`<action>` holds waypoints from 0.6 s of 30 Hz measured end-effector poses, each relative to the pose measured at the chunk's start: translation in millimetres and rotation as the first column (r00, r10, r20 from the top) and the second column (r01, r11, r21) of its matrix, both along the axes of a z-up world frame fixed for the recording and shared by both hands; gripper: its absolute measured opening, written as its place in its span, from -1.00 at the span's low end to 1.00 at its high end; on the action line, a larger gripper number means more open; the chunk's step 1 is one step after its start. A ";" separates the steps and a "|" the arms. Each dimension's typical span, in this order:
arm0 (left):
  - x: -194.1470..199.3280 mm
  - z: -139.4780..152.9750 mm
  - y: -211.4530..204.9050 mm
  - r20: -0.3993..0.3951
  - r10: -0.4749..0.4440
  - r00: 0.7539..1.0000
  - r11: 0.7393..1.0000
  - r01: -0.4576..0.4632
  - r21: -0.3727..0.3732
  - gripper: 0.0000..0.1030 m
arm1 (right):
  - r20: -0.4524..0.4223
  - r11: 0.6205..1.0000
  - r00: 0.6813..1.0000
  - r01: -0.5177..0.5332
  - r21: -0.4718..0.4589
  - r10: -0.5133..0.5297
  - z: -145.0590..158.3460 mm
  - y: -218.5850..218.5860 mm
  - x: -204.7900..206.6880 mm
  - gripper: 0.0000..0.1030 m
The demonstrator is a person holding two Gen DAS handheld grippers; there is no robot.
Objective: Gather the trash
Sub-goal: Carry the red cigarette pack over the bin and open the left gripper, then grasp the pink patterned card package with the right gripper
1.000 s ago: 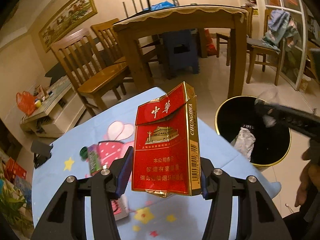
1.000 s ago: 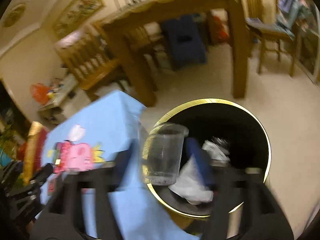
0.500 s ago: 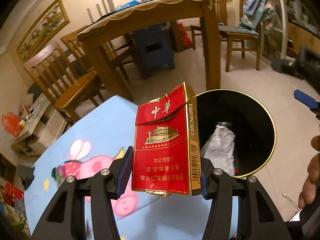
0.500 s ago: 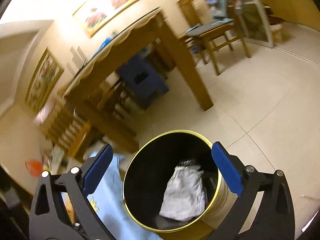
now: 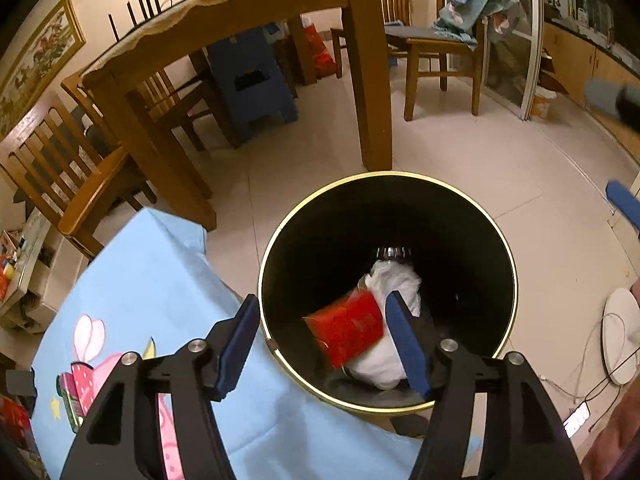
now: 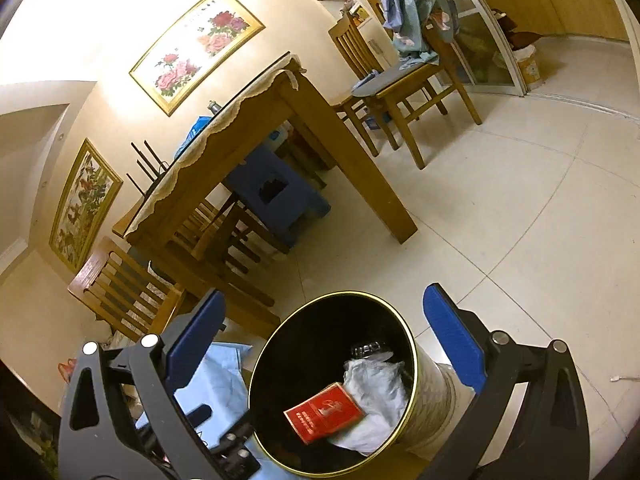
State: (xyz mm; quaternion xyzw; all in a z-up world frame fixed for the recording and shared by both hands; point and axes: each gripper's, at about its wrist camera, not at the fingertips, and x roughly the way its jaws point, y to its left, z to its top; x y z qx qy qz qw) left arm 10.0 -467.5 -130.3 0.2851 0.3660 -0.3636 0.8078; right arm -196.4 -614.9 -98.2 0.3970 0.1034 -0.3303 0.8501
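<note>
The black bin with a gold rim (image 5: 508, 276) (image 6: 412, 344) stands on the floor beside the blue-clothed table. A red cigarette pack (image 5: 346, 330) (image 6: 324, 414) lies inside it on crumpled white trash (image 5: 394, 280) (image 6: 372, 384); a clear plastic cup (image 6: 370, 350) lies behind that. My left gripper (image 5: 322, 340) hangs over the bin's near rim. Its jaws are opening and nothing is pressed between the pads; the pack is below them. My right gripper (image 6: 324, 342) stands wide open and empty above the bin, and one of its blue pads (image 5: 624, 204) shows at the right edge of the left wrist view.
The low table with the blue cartoon cloth (image 5: 160, 280) touches the bin's left side; a small green item (image 5: 70, 400) lies on it. A wooden dining table (image 5: 248, 28), chairs (image 5: 436, 40) and a blue stool (image 5: 252, 80) stand behind. A white round object with cables (image 5: 620, 336) lies on the floor at right.
The left gripper carried the red pack from over the table to over the bin and let it go; the pack now lies inside. The right gripper dropped the cup and swung away, open.
</note>
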 end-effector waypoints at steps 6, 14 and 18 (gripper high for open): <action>-6.2 -2.1 15.6 -0.019 0.009 1.000 1.000 -0.009 0.009 0.28 | -0.017 1.000 1.000 -0.017 -0.024 0.017 4.4 4.3 6.3 0.89; -7.1 19.0 84.4 0.006 0.085 0.996 0.996 -0.085 0.005 0.51 | -0.056 0.995 0.998 -0.035 -0.096 0.030 16.1 21.2 19.4 0.89; 3.1 29.0 128.5 0.010 0.191 0.981 0.981 -0.191 -0.012 0.55 | -0.081 0.991 0.996 -0.047 -0.129 0.036 20.2 33.8 27.7 0.89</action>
